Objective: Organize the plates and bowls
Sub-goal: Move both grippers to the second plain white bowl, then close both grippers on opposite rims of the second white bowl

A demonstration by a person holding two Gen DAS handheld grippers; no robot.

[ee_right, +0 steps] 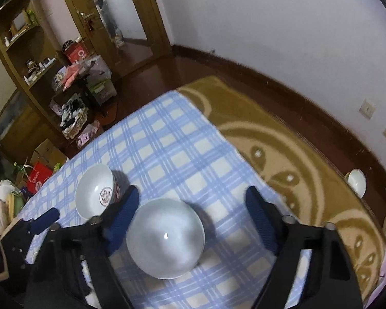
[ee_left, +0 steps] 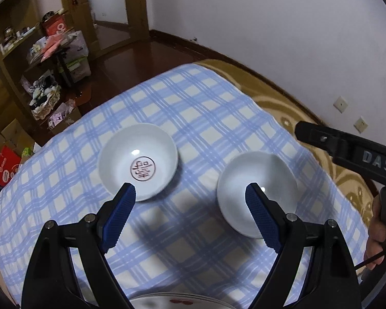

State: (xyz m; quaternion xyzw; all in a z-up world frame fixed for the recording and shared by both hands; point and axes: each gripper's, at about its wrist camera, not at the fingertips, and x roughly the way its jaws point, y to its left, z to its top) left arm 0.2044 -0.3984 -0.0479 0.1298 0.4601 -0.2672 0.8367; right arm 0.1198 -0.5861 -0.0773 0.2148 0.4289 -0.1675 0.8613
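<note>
Blue-and-white checked cloth [ee_left: 182,108] spread over a bed, gold patterned blanket [ee_right: 283,149] alongside. On the cloth, well apart: a white bowl with a red seal mark [ee_left: 138,162], a plain white bowl [ee_left: 254,193]. Plate rim [ee_left: 177,302] at the near edge.

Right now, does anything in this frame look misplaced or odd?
Yes. A small white bowl sits alone on the dark floor strip by the wall, off the brown patterned blanket, far from the plain white bowl and the red-emblem bowl on the blue checked cloth.
</note>
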